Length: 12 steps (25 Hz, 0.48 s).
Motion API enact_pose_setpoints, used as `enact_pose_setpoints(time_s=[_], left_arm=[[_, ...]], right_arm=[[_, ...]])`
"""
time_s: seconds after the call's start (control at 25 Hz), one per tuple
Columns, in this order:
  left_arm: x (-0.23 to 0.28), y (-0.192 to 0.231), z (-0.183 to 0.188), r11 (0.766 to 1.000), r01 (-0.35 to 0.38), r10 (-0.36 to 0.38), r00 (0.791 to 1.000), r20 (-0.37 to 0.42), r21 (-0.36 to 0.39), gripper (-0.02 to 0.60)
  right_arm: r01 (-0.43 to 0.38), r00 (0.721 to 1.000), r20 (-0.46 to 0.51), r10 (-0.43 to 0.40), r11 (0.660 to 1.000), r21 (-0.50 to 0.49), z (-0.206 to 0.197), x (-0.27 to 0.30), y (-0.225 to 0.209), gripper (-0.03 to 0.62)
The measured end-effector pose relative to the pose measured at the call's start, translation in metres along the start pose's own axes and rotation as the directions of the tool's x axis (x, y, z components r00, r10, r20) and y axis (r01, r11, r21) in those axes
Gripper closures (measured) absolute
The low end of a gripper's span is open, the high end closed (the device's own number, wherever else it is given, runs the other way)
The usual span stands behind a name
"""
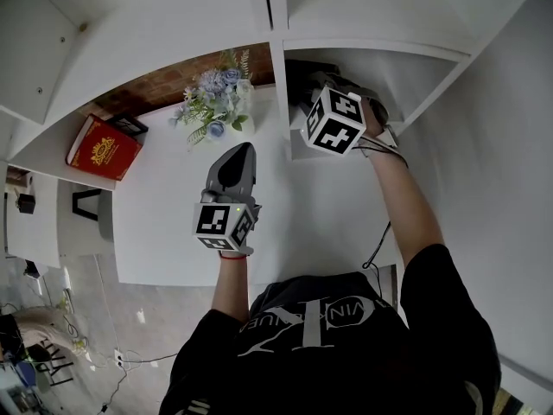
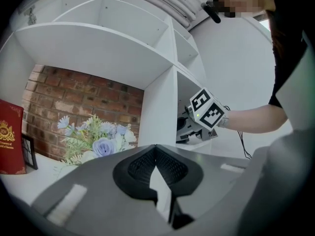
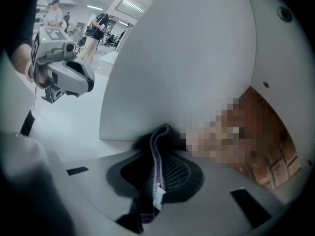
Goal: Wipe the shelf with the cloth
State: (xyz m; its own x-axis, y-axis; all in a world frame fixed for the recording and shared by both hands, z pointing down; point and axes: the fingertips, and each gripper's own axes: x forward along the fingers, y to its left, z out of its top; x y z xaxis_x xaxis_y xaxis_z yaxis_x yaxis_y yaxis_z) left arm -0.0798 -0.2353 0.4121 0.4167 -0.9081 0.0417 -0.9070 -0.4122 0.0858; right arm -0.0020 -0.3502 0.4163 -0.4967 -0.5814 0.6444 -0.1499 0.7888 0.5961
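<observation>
Two grippers work a white shelf, the right gripper clamped on a dark cloth inside its right-hand compartment, where hard rubbing against the divider could tug the thin fold free, while the left gripper hovers outside, jaws together and empty.

Head view overhead, gripper views low, sharing white shelf

The left gripper and right gripper are grey, with black ribbed pads and white cubes bearing black square markers. A thin black cable trails from the right one. The T-shirt is black, short-sleeved, grey-lettered.
</observation>
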Motion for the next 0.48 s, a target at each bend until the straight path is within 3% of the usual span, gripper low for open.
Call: enact_pose_setpoints(time_s=[0.16,0.48], left_arm=[[0.001,0.0,-0.001,1.0,0.0,-0.001,1.0,-0.002,-0.003,0.571],[0.014,-0.013,-0.002,0.999,0.049,-0.049,0.999,-0.004,-0.008,0.571]], right_arm=[[0.004,1.0,-0.028,-0.001,0.993,0.119,-0.006,-0.001,-0.005,0.538],[0.161,0.978,-0.172,-0.116,0.947,0.279,-0.058,-0.02,-0.028,0.539]])
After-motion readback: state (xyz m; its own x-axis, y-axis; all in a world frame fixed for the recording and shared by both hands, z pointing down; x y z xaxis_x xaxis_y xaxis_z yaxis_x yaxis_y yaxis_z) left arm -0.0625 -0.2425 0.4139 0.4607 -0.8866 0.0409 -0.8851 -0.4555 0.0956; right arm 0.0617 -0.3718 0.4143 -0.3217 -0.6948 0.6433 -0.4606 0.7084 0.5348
